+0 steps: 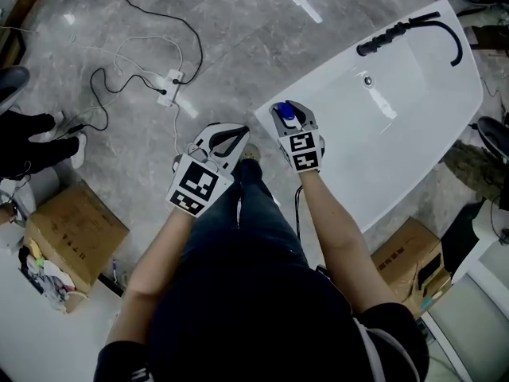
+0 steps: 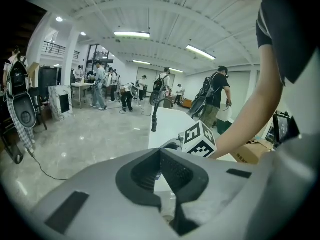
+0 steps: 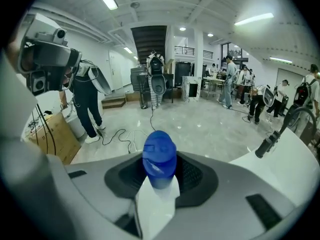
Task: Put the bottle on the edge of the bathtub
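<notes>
A white bottle with a blue cap (image 1: 286,115) stands upright between the jaws of my right gripper (image 1: 293,113), which is shut on it. The pair hovers at the near left corner of the white bathtub (image 1: 413,118). In the right gripper view the blue cap (image 3: 159,156) rises above the jaws, with the tub's rim (image 3: 295,166) to the right. My left gripper (image 1: 231,135) hangs left of the tub over the floor, its jaws closed together with nothing between them. From the left gripper view, the tub (image 2: 172,124) lies ahead, with the right gripper's marker cube (image 2: 201,139) in front of it.
A black faucet with a hand shower (image 1: 406,29) sits at the tub's far end. A white power strip with cables (image 1: 171,82) lies on the grey floor. Cardboard boxes stand at left (image 1: 71,229) and right (image 1: 406,253). A person's shoes (image 1: 44,138) are at the left edge.
</notes>
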The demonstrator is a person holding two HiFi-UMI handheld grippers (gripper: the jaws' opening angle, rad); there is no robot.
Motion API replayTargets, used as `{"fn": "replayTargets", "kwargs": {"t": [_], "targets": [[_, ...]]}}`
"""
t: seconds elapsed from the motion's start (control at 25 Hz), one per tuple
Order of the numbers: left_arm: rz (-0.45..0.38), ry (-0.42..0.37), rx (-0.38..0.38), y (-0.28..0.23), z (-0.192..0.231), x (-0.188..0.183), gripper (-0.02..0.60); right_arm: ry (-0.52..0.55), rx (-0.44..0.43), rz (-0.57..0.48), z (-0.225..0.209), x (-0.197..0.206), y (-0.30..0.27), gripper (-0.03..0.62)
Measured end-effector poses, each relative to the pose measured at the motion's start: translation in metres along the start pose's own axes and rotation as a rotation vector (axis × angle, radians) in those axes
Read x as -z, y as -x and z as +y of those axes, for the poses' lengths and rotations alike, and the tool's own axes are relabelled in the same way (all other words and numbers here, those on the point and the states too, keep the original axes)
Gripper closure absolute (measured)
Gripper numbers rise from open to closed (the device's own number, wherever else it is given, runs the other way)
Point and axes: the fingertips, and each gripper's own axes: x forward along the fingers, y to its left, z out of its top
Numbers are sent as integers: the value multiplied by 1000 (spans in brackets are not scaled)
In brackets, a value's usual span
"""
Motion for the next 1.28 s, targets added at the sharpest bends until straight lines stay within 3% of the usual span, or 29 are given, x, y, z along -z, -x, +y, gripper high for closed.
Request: {"fn": "replayTargets", "kwargs": {"t": [0.4,0.56,0.8,1.0,1.04,1.12,1.28], "targets": [[12,14,-4,6,3,10,558,-18,-11,11,7,12,-5,425],[8,12,10,6,-3,9,558,-8,-15,10,8,10,2,366],[-28,-12,24,10,-12,-5,558,11,32,-87,10,-16,45,345],[-88,-39,34,17,-24,-31,558,-32,133,-214,5,-46,107,350],[-96,-41,34,18,-28,-37,558,-53,155,-235,2,-49,120,380],[-110,-39,33,22,-38,-47,558,-106,187,-272,0,-55,150,517],[-199,-111,29,18,-40,-95,558,-177,271,-368,-24,-89,195,560]]}}
